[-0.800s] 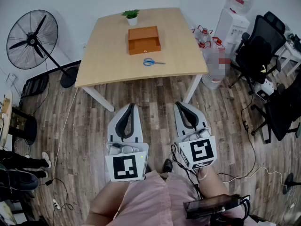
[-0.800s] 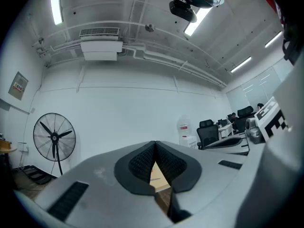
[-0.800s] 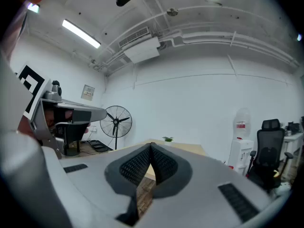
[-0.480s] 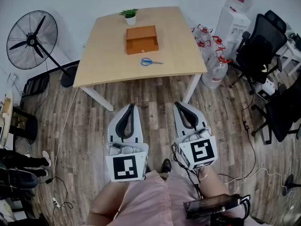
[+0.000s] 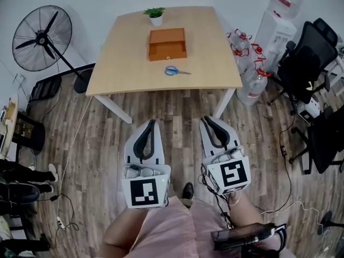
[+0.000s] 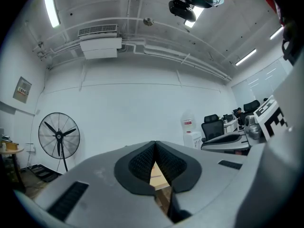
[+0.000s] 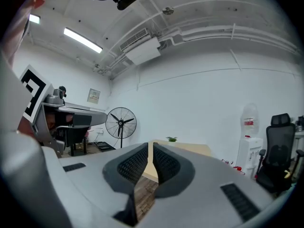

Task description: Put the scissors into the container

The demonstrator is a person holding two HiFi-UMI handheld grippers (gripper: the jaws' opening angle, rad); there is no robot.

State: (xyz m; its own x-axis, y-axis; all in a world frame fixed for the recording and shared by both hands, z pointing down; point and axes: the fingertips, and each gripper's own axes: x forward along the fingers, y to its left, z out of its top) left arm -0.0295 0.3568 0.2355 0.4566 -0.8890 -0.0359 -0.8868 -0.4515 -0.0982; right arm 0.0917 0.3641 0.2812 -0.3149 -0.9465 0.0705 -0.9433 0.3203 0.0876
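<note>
– Scissors [image 5: 174, 71]: position at inspection?
– They lay flat on the light wooden table [image 5: 123, 63], upper centre of the head view. They were just below the orange drawer box [image 5: 167, 44] in the frame, near it but not touching.
– Orientation?
– The long axis ran left to right across the frame, roughly parallel to the table's near edge. Blue handles were at the left end, blades pointing right.
– And the grippers?
– Both were low in the frame over the wood floor, well apart from the table. The left gripper [image 5: 151, 123] had its jaws met at the tips with nothing between them. The right gripper [image 5: 207, 119] had its pads drawn in to a thin slit and was likewise empty.
– Which was nearer?
– The scissors lay straight up-frame, between the two lines of approach and marginally closer to the left one. Judged: either could reach. The left would meet the handle end, the right the blades. Whichever is used, its jaws would need opening first, set across that left-right axis.
</note>
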